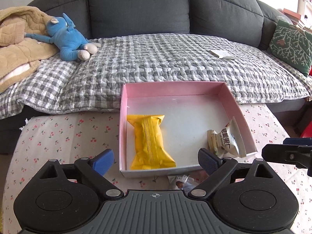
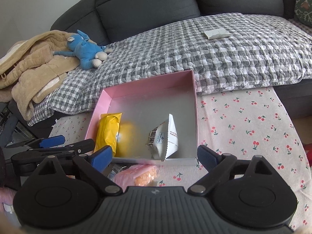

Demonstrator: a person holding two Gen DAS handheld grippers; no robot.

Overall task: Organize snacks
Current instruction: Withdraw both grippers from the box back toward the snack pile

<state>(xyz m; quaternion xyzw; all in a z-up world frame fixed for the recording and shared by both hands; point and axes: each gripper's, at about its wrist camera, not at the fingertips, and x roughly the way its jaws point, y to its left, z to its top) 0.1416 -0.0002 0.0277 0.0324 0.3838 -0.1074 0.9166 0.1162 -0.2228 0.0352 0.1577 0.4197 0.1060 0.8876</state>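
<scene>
A pink box [image 1: 171, 86] [image 2: 148, 81] stands on the cherry-print cloth. Inside lie a yellow snack packet [image 1: 150, 142] [image 2: 108, 131] at the left and a white snack packet [image 1: 226, 139] [image 2: 165, 138] at the right, leaning on the wall. My left gripper [image 1: 156, 160] hangs open just before the box's near wall, nothing between its blue pads. My right gripper [image 2: 155, 157] is open too, over the near wall. A pink bag of orange snacks [image 2: 140, 175] and another wrapped snack [image 1: 180, 181] lie on the cloth below the grippers, partly hidden.
The cherry-print cloth [image 2: 249, 128] covers the low table. Behind it a grey sofa carries a checked quilt [image 1: 156, 62], a blue plush toy [image 1: 68, 39], a tan blanket [image 1: 17, 44], a small white booklet [image 1: 223, 54] and a green cushion [image 1: 290, 44].
</scene>
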